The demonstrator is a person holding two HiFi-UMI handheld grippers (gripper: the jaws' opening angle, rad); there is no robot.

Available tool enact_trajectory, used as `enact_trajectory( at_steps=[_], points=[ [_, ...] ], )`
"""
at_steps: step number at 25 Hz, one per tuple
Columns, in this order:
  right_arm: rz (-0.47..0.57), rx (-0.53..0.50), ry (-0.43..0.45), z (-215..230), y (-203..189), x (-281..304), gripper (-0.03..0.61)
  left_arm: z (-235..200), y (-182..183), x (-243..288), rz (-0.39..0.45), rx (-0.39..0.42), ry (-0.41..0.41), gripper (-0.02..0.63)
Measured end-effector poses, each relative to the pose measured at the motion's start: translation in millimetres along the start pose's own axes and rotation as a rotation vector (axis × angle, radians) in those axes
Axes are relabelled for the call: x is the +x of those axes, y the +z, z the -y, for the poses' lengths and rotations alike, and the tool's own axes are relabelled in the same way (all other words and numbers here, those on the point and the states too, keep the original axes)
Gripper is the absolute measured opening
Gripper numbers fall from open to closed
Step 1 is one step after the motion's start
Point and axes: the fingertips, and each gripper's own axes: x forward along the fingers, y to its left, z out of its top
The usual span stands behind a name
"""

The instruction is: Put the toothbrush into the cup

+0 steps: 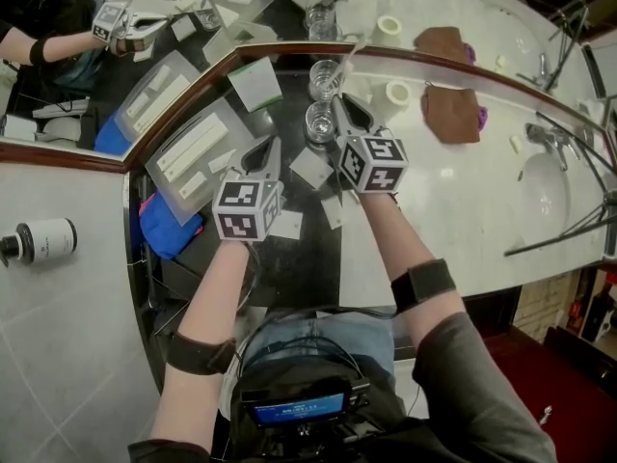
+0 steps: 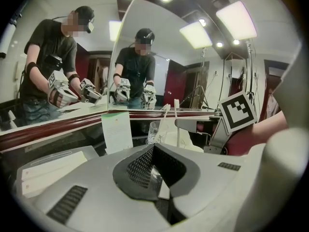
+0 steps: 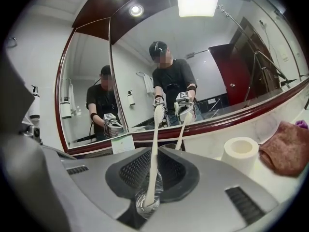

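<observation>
Cream toothbrush [image 3: 154,146], slim, upright, tip in clear cup [image 3: 140,206]

cream toothbrush [image 3: 153,149], clear cup [image 3: 138,204]

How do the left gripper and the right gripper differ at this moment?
The left gripper is fully shut; the right gripper grips the toothbrush. The left gripper hangs over the dark surface; the right gripper is beside the cup. Both carry a marker cube.
</observation>
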Motion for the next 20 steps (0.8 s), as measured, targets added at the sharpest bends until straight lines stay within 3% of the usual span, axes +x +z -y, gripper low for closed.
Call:
enact_trajectory(
  at_steps=[10,14,20],
  points=[
    [-0.118,-0.053,-0.055,2,-28,1,0.064,-6,-8,-8,-0.002,-0.014,0.003,0.002],
    [-0.168,-0.049,-0.072,6,-37,1,0.118,-4,-11,-12,-0.004,-0.017,0.003,0.002],
    [-0.21,-0.056,-0.101,10,-35,-3,0.118,-5,-8,-19,0.001,-0.024,0.008,0.002]
  ],
)
